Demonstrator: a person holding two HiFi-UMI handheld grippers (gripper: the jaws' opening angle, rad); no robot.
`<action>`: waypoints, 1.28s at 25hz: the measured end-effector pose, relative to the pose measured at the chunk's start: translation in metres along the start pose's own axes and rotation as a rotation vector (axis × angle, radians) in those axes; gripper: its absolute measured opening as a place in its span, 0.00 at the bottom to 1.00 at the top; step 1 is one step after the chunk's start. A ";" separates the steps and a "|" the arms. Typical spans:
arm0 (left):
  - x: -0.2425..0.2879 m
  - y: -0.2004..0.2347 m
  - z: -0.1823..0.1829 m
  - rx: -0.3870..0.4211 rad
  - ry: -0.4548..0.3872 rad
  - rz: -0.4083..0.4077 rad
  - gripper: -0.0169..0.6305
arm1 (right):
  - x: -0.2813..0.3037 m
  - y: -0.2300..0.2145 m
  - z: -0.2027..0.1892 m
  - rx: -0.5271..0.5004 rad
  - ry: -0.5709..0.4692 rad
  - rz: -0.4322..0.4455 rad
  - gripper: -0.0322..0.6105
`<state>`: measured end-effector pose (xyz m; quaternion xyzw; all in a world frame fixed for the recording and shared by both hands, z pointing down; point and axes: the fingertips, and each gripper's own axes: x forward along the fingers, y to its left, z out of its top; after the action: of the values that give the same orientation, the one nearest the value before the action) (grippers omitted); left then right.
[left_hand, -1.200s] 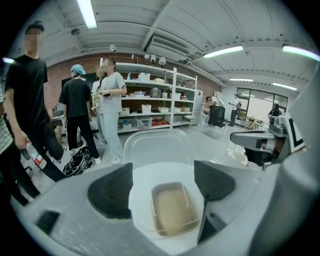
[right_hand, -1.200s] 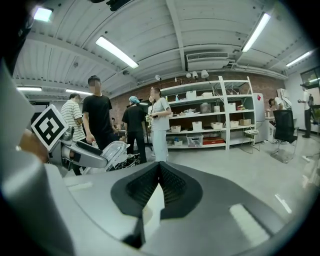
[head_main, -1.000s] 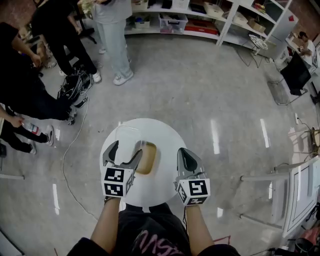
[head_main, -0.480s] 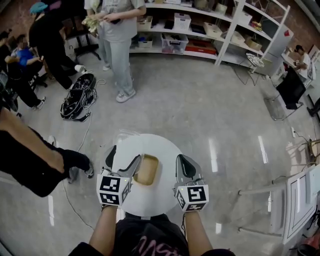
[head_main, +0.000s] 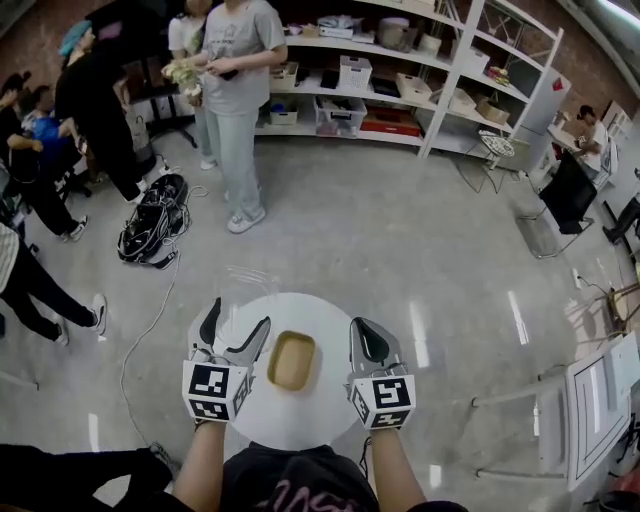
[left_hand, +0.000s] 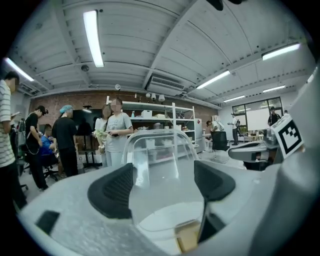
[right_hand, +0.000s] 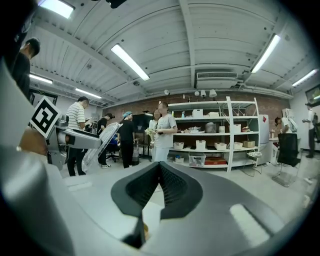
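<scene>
Clear plastic lid (left_hand: 160, 160) sits clamped between the jaws of the left gripper (left_hand: 162, 182); jaws are set wide, one pad on each side edge of the lid, which stands up and away from the gripper. In the head view the left gripper (head_main: 238, 315) is over the left part of a round white table (head_main: 300, 430), and the lid (head_main: 243, 285) sticks out toward the far-left edge of the tabletop, hard to see against the floor. From the right gripper view the same lid (right_hand: 100, 140) shows tilted, off the table surface. Tan rectangular tray (head_main: 292, 361) lies flat at the middle of the table, open top, between the two grippers, touching neither as far as I can tell; in the left gripper view the tray (left_hand: 187, 237) shows low and just right of the lid's near end. Right gripper (head_main: 364, 335) hangs over the right part of the table, near the tray's right side; its jaws (right_hand: 160, 167) are pressed together with nothing between them. Rest: grey polished floor, white shelving (head_main: 400, 50) with bins along the far wall, a person in grey (head_main: 235, 60) standing at the far left, a black bag (head_main: 150, 220) on the floor left of the table.
</scene>
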<state>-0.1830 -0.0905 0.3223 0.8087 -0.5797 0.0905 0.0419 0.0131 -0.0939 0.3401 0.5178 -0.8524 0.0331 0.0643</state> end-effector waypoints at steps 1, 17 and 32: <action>-0.002 -0.001 0.002 0.007 -0.007 0.001 0.62 | -0.002 -0.001 0.002 -0.002 -0.005 0.000 0.06; -0.003 0.000 0.014 0.047 -0.047 -0.004 0.62 | -0.010 -0.013 0.008 0.001 -0.021 -0.034 0.06; 0.005 0.004 0.008 0.052 -0.033 -0.004 0.61 | -0.013 -0.027 0.000 0.030 -0.020 -0.069 0.06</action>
<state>-0.1847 -0.0982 0.3154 0.8121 -0.5761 0.0923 0.0113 0.0428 -0.0947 0.3381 0.5481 -0.8341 0.0383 0.0490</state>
